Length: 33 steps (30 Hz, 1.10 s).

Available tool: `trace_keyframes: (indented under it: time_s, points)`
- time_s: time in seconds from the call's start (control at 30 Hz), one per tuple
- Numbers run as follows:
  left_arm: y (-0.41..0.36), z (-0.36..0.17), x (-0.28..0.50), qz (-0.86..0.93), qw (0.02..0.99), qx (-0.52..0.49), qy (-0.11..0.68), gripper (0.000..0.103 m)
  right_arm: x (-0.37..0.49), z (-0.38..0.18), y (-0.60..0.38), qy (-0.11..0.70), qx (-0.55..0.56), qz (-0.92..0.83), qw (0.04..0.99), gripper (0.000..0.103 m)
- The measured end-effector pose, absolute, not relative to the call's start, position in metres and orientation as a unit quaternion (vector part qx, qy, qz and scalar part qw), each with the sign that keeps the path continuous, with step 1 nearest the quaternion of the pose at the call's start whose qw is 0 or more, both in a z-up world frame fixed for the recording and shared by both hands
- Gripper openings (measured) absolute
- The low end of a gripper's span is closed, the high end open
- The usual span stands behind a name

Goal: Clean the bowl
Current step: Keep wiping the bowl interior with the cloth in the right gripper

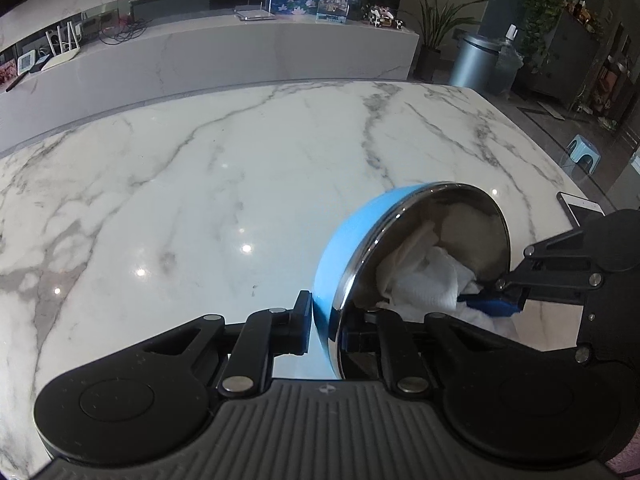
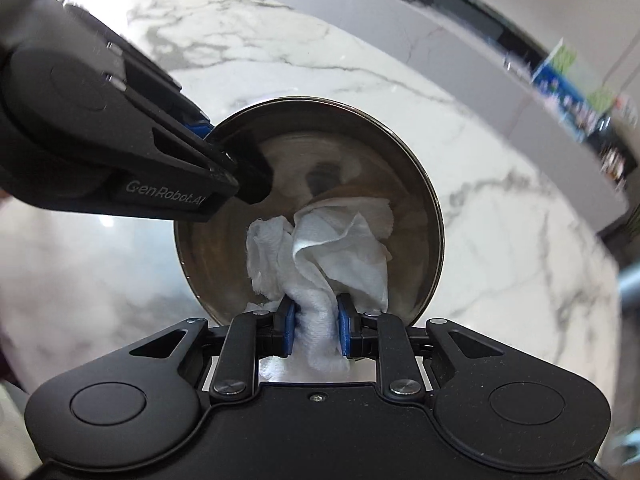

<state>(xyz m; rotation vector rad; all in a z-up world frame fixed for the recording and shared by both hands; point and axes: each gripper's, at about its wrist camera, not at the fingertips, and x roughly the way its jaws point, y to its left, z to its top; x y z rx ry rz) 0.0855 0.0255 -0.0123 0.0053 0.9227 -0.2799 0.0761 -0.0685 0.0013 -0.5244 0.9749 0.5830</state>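
While the left hand-held gripper point(image 1: 326, 322) clamps its rim, the blue, steel-lined bowl point(image 1: 348, 248) tilts, right hand-held gripper point(image 2: 316, 328) pinching tissue point(image 2: 320, 248).

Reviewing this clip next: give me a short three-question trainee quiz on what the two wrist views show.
1. True or false: the bowl sits flat on the table.
2. Which gripper grips the bowl's rim? A) left B) right C) neither
3. Fill in: the right gripper is clamped on a white ____.

Key:
1. False. It is tipped on edge, its steel inside turned toward the right gripper.
2. A. The left gripper has one finger on the blue outside and one inside.
3. Cloth, bunched inside the bowl.
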Motion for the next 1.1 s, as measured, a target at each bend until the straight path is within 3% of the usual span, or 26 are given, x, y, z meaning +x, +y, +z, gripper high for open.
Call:
trace_keyframes:
  time_s: [0.23, 0.43, 0.5, 0.57, 0.73, 0.83, 0.97, 1.1]
  points:
    - [0.022, -0.020, 0.086, -0.129, 0.882, -0.007, 0.452, 0.030, 0.101, 0.004, -0.090, 0.513, -0.094, 0.264, 0.811, 0.019]
    - [0.016, -0.024, 0.087, -0.133, 0.879, -0.006, 0.458, 0.031, 0.115, 0.005, -0.104, 0.533, -0.021, 0.258, 0.805, 0.019]
    - [0.017, -0.025, 0.086, -0.137, 0.877, -0.009, 0.461, 0.028, 0.111, 0.006, -0.103, 0.529, -0.029, 0.259, 0.807, 0.019]
    - [0.015, -0.024, 0.086, -0.142, 0.876, -0.002, 0.461, 0.017, 0.109, 0.007, -0.101, 0.526, -0.038, 0.261, 0.809, 0.019]
    - [0.012, -0.024, 0.084, -0.148, 0.873, 0.010, 0.465, 0.017, 0.052, 0.000, -0.101, 0.509, -0.086, 0.265, 0.814, 0.019]
    - [0.012, -0.023, 0.083, -0.152, 0.872, 0.015, 0.464, 0.016, 0.078, -0.011, -0.098, 0.497, -0.122, 0.264, 0.818, 0.019]
    - [0.005, -0.022, 0.082, -0.153, 0.873, 0.033, 0.461, 0.016, 0.073, -0.012, -0.090, 0.467, -0.201, 0.257, 0.822, 0.019]
    - [0.003, -0.022, 0.083, -0.152, 0.874, 0.039, 0.460, 0.016, 0.053, -0.017, -0.074, 0.401, -0.346, 0.243, 0.813, 0.018]
